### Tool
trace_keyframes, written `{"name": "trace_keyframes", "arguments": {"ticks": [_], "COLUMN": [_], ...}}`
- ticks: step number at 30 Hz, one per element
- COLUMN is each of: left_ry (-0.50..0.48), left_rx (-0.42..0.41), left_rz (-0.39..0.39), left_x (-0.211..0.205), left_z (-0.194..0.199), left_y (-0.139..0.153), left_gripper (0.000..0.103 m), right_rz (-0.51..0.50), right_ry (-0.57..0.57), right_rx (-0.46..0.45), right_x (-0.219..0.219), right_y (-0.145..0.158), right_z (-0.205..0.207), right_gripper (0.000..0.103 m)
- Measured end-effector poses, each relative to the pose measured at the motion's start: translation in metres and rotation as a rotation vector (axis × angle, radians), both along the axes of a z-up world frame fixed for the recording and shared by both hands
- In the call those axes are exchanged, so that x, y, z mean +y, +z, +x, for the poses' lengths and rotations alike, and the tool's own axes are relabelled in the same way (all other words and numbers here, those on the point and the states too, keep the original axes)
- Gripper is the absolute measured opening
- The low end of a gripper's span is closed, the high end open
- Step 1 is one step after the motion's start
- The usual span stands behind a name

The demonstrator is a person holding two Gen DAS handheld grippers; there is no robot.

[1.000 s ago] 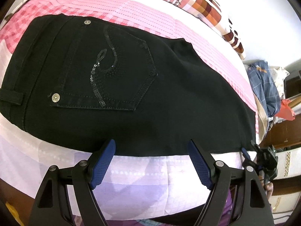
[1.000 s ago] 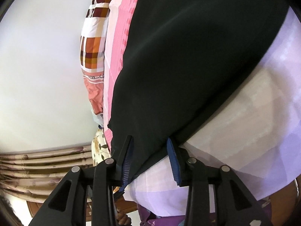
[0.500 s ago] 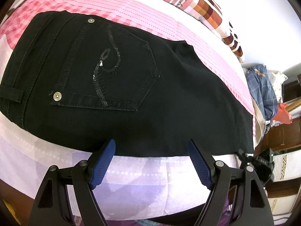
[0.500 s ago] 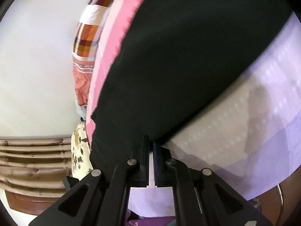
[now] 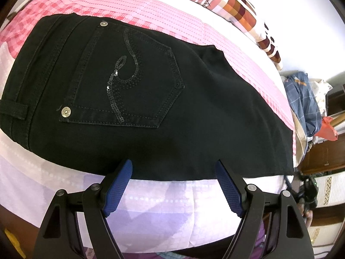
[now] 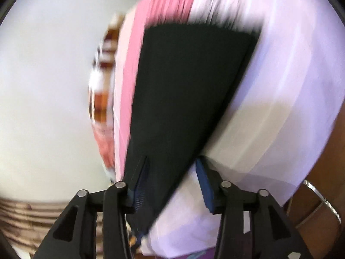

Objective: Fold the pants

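Black pants [image 5: 151,99] lie flat on the bed, back pocket with a sequin swirl facing up, waistband at the left, leg running off to the right. My left gripper [image 5: 172,172] is open, its blue fingertips at the near edge of the pants below the pocket, nothing between them. In the blurred right wrist view the pant leg [image 6: 185,99] runs away from my right gripper [image 6: 172,168]. Its jaws stand apart with the leg's end lying between the blue pads [image 6: 141,183], not pinched.
The bed has a pink and lilac checked sheet [image 5: 151,202]. A patterned pillow [image 5: 241,6] lies at the far edge. Piled clothes [image 5: 301,99] and wooden furniture [image 5: 319,157] stand at the right. A wooden floor or furniture edge [image 6: 319,194] shows at the right.
My right gripper closed on the leg end half a second ago and has opened again while moving fast, blurring the view. The left gripper stayed open at the pants' near edge.
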State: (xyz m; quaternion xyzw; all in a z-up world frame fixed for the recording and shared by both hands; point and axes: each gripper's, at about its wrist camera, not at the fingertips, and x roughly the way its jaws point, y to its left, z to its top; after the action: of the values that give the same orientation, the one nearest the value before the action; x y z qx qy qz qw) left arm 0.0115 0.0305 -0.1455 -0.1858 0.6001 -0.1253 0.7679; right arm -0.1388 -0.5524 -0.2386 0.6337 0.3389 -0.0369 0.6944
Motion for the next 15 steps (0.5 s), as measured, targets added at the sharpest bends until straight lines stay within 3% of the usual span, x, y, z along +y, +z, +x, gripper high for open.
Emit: {"name": "trace_keyframes", "arguments": {"ticks": [3,5,6,11,15], "left_ry": [-0.004,-0.002,-0.001,-0.006,-0.018], "left_rx": [0.0,0.004,0.004,0.01,0.005], "left_rz": [0.012,0.014,0.016,0.035,0.042], "left_x": [-0.002,-0.002,-0.002,-0.005,-0.007], "left_z": [0.0,0.001,0.002,0.002,0.002], "left_y": [0.0,0.0,0.0,0.001,0.001], "left_gripper": [0.079,0.079,0.08,0.08,0.08], "right_rz": [-0.066,-0.108,-0.153,-0.287,-0.205], "right_ry": [-0.011,-0.002,0.014,0.047,0.026], "right_rx": [0.012,0.02,0.034,0.001,0.001], "right_x": [-0.024,-0.029,-0.028,-0.027,-0.038], "right_y": [0.002,0.005,0.008,0.025,0.0], "right_z": [0.002,0.007,0.01,0.018,0.009], "right_gripper": [0.041,0.011,0.008,0.006,0.005]}}
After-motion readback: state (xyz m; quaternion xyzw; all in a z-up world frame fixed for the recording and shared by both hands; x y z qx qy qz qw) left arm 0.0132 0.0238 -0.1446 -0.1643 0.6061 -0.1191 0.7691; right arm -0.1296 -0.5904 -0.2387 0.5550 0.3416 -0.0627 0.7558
